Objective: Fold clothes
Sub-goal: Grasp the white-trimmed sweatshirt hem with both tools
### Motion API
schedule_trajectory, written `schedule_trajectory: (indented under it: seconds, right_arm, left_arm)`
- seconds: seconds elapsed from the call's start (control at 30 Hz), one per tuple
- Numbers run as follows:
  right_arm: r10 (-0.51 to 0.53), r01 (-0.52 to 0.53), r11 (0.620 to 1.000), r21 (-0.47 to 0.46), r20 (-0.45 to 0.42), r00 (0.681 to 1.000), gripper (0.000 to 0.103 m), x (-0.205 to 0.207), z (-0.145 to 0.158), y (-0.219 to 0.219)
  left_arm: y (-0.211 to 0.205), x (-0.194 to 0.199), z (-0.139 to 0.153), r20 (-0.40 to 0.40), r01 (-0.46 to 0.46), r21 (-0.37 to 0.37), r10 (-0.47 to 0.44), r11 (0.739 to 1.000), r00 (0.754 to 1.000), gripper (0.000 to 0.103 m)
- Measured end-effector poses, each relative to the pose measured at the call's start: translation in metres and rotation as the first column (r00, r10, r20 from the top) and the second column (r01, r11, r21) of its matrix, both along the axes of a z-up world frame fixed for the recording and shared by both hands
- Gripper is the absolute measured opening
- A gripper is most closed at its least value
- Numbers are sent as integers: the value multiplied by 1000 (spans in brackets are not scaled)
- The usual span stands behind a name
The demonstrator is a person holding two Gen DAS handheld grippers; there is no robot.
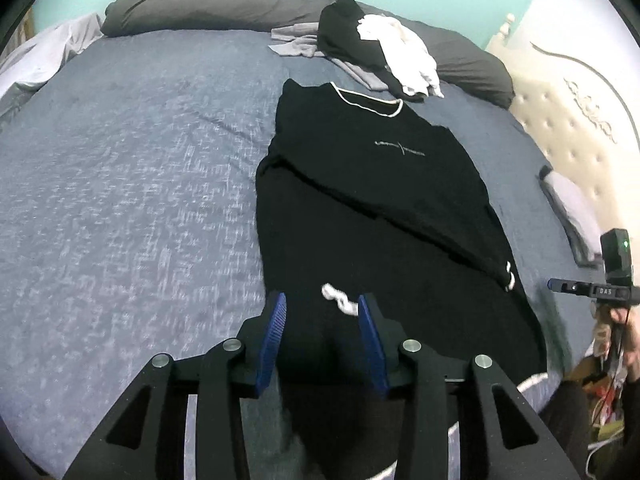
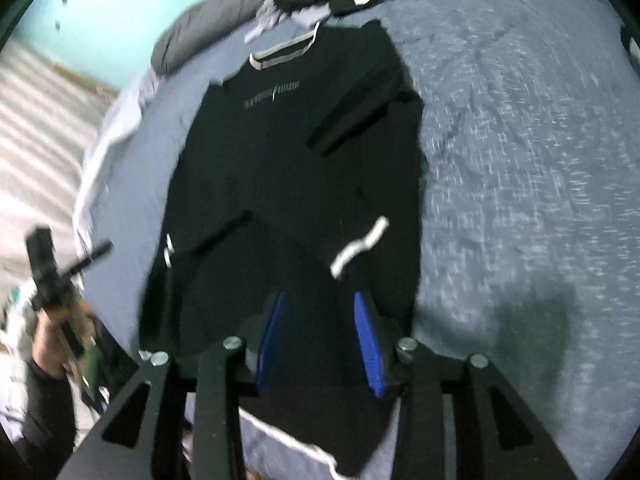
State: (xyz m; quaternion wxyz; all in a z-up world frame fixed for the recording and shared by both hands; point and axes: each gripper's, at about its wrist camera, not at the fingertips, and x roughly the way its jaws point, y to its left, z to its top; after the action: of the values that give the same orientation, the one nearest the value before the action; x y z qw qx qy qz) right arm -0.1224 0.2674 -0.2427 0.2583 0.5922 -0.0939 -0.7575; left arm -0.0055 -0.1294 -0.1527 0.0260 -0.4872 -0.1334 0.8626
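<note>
**Black shirt laid out on the bed**

The black shirt lies lengthwise on the blue-grey bed, collar toward the clothes pile, both sleeves folded across it. Left tongs and right tongs both gape wide over its hem, gripping nothing.

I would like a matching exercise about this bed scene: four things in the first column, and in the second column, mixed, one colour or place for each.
Column one:
1. black shirt
2. white garment
3. pillow
4. bedspread

Column two:
a. blue-grey, covers the bed
b. dark grey, along the turquoise wall
c. spread flat, with a white-trimmed neck
d. on top of the clothes pile at the far end of the bed

Pairs: 1-c, 2-d, 3-b, 4-a
</note>
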Motion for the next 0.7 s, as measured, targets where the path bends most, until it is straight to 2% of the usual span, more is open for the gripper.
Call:
schedule_trajectory:
  seconds: [0.2,0.33,0.47,0.6,0.7]
  right_arm:
    - [20,-22,999,42,52,998,37,22,-9,5]
    - [20,-26,998,61,90,996,37,35,-18,9]
    - [21,-31,996,80,125,992,37,46,-27,13]
    - [18,-31,996,83,155,988,37,50,-32,15]
    - [20,-36,995,91,172,985,37,52,-35,15]
  left_arm:
    - [4,26,-8,61,33,14,-34,999,998,41]
    - [6,39,-20,103,38,28,-41,999,994,54]
    - [9,50,-31,146,64,39,-69,997,987,56]
    - [8,54,-43,190,66,58,-75,996,979,64]
    - [8,57,-52,219,67,77,-83,995,972,64]
